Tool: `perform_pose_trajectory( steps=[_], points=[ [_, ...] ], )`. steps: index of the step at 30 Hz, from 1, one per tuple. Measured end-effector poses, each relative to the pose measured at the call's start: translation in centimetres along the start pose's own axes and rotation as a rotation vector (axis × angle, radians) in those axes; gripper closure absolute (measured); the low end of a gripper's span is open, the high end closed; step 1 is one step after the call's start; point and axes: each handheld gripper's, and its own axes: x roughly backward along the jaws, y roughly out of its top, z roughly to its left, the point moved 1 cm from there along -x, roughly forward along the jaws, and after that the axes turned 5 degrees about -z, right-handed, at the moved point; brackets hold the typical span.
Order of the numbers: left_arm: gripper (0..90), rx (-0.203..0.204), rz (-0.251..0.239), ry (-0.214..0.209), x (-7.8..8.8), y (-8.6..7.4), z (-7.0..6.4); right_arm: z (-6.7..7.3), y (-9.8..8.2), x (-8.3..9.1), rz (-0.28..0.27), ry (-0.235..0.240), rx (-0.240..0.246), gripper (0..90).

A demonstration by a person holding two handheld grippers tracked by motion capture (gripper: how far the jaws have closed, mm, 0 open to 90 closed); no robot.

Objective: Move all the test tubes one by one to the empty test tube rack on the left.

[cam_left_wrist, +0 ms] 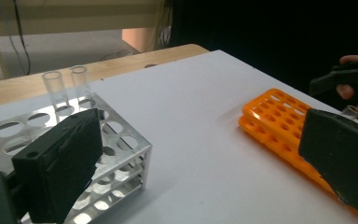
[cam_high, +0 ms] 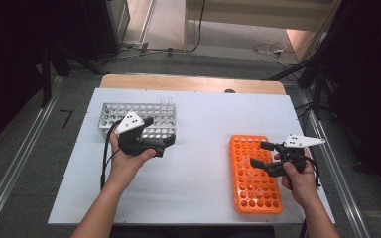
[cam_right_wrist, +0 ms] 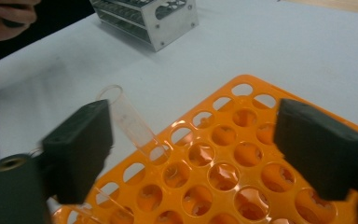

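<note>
Orange rack (cam_high: 256,174): glossy moulded plastic, a long rectangle pierced by rows of round holes, lying at about 4 o'clock on the table in the high view.
Clear tube (cam_right_wrist: 131,124): thin transparent cylinder with an open round mouth, standing tilted in a hole of the orange rack, just beside the left-hand jaw in the right gripper view (not pinched).
Metal rack (cam_high: 138,120): bright perforated sheet metal, box-shaped with stacked tiers, at about 10 o'clock on the table.
Two tubes (cam_left_wrist: 67,87): clear, upright, side by side in the metal rack's far corner holes.
Left gripper (cam_high: 164,141): matte black blocky jaws spread wide with nothing between them, at the metal rack's near edge.
Right gripper (cam_high: 258,153): matte black jaws apart over the orange rack, pads pressing on nothing.
Surface (cam_high: 198,124): smooth white sheet over a pale wooden tabletop, whose strip shows at 12 o'clock.
Room: grey floor, dark stands and loose cables around the table.
</note>
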Motion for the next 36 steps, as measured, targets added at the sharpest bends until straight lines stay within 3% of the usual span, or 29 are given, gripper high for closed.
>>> perform_pose_trajectory(
  steps=[7,15,32,36],
  points=[
    [0.0,-0.018,0.017,-0.033,0.5,-0.6,-1.6,-0.2,-0.5,-0.6,0.039,0.052,-0.003,28.9],
    [0.0,-0.01,0.035,-0.049,0.5,-1.5,-2.2,-0.1,-0.9,-1.2,0.085,0.132,0.021,41.1],
    [0.0,-0.002,0.054,-0.053,0.0,-1.9,-2.4,0.3,-0.9,-2.5,0.16,0.168,0.114,57.3],
    [0.0,-0.003,0.055,-0.052,-0.1,-1.9,-2.5,0.7,-0.6,-3.0,0.2,0.17,0.141,58.9]
  ],
)
